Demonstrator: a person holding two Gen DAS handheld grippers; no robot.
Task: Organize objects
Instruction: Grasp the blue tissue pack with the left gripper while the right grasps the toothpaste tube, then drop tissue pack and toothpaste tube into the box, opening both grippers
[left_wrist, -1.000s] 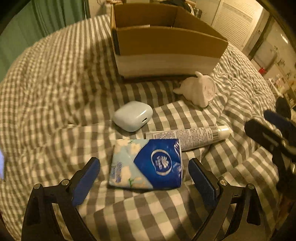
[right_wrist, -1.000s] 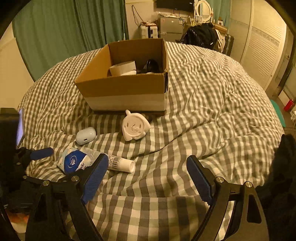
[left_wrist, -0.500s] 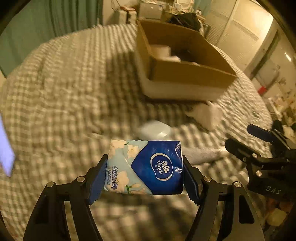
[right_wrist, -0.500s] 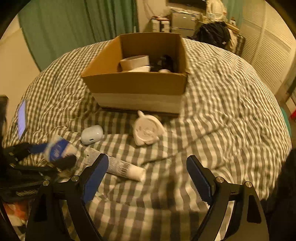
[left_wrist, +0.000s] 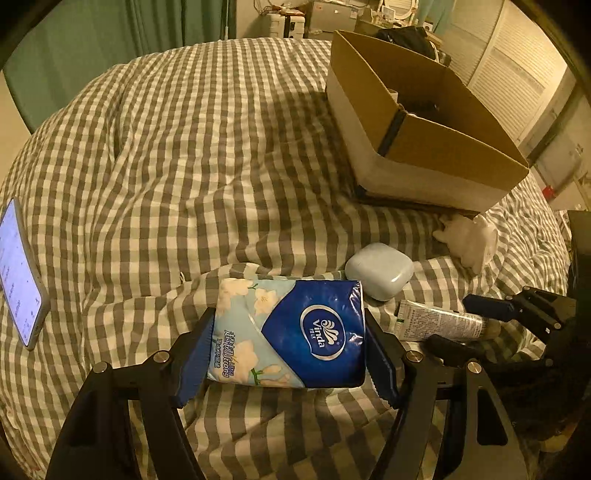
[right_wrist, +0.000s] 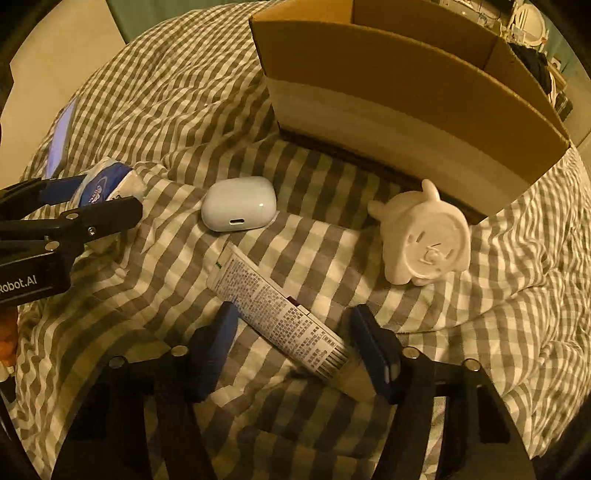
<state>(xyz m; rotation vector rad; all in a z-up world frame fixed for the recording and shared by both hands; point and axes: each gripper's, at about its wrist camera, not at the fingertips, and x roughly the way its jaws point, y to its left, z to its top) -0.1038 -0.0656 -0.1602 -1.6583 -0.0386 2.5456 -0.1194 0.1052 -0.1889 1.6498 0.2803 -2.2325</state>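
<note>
My left gripper (left_wrist: 288, 350) is shut on a blue and floral tissue pack (left_wrist: 291, 332) and holds it above the checked bed cover. My right gripper (right_wrist: 299, 343) is open, its fingers either side of the cap end of a white tube (right_wrist: 280, 314) that lies on the cover. A white earbud case (right_wrist: 240, 206) lies beyond the tube, and a white animal figurine (right_wrist: 424, 243) lies to its right. The open cardboard box (right_wrist: 388, 85) stands behind them. The left gripper with the tissue pack (right_wrist: 107, 184) shows at the left of the right wrist view.
A lit phone (left_wrist: 18, 273) lies on the cover at the far left. The box (left_wrist: 417, 147) holds some items, mostly hidden by its walls. Green curtains (left_wrist: 110, 37), furniture and louvred doors stand beyond the bed.
My left gripper has closed on the tissue pack and lifted it off the cover. My right gripper has moved down and forward, and its fingers now straddle the tube.
</note>
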